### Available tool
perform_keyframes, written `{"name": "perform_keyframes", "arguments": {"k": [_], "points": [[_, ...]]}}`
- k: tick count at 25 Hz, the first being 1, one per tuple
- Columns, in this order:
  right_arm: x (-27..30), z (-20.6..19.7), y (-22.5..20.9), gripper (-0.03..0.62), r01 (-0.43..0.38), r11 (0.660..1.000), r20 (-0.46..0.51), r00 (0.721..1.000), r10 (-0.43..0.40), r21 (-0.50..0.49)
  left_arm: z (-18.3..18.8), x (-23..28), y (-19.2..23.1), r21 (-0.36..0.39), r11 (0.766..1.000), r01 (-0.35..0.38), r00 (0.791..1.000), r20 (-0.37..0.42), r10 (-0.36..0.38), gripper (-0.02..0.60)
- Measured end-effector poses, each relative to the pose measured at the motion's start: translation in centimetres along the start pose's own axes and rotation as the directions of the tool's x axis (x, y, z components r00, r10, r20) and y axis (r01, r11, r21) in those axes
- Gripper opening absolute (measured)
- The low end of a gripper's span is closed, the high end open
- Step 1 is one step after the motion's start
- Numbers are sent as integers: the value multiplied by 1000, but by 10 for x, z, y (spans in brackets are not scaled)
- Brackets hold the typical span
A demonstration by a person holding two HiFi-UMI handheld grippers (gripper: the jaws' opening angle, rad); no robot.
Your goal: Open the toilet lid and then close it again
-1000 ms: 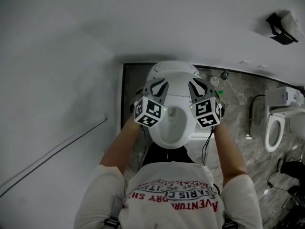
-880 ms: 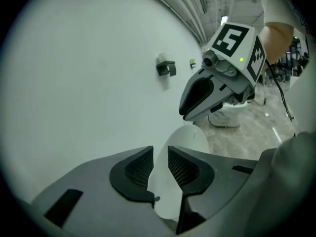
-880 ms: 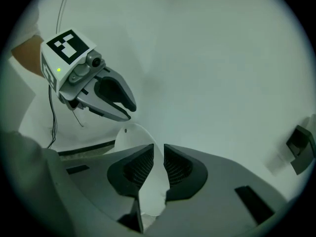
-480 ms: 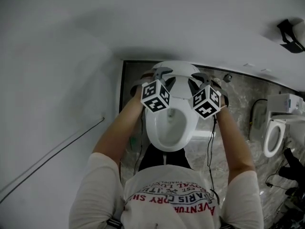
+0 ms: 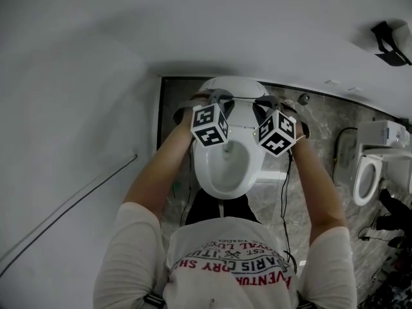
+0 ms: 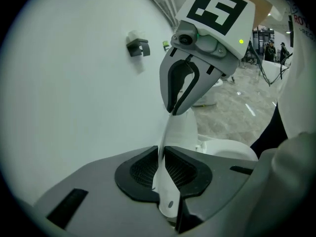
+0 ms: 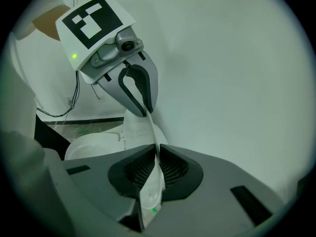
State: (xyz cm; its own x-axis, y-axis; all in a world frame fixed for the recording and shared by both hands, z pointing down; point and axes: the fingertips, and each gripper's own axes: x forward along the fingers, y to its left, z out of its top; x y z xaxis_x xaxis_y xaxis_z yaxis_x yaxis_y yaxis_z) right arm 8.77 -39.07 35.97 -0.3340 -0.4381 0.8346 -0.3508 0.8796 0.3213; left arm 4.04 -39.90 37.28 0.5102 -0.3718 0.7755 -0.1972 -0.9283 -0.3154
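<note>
Lid: white plastic toilet lid (image 5: 232, 89) stands raised at the wall end of the white ceramic toilet bowl (image 5: 225, 169), held up between the two grippers.

Left gripper (image 6: 160, 154), grey jaws with black ribbed pads: the thin lid edge runs between the pads, both pads on it. The jaws have just been closing onto it.

Right gripper (image 7: 155, 164): pads pressed nearly together, pinching the opposite side edge of the same lid.

Head view: grippers side by side above the bowl, one at each side rim of the lid, tips pointing down and towards the wall. Each gripper view shows the other gripper across the lid.

Surroundings: grey marbled floor (image 5: 322, 127) right of the bowl, plain white wall (image 5: 77, 108) left.
</note>
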Motion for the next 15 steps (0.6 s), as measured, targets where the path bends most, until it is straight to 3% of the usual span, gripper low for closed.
{"name": "perform_keyframes", "arguments": {"k": [11, 15], "points": [[-39, -3, 58, 17, 21, 1000, 30, 999, -22, 14, 3, -40, -58, -7, 1000, 11, 998, 67, -10, 43], [-52, -7, 85, 17, 60, 998, 32, 998, -59, -12, 2, -53, -85, 22, 999, 29, 995, 94, -31, 40]]}}
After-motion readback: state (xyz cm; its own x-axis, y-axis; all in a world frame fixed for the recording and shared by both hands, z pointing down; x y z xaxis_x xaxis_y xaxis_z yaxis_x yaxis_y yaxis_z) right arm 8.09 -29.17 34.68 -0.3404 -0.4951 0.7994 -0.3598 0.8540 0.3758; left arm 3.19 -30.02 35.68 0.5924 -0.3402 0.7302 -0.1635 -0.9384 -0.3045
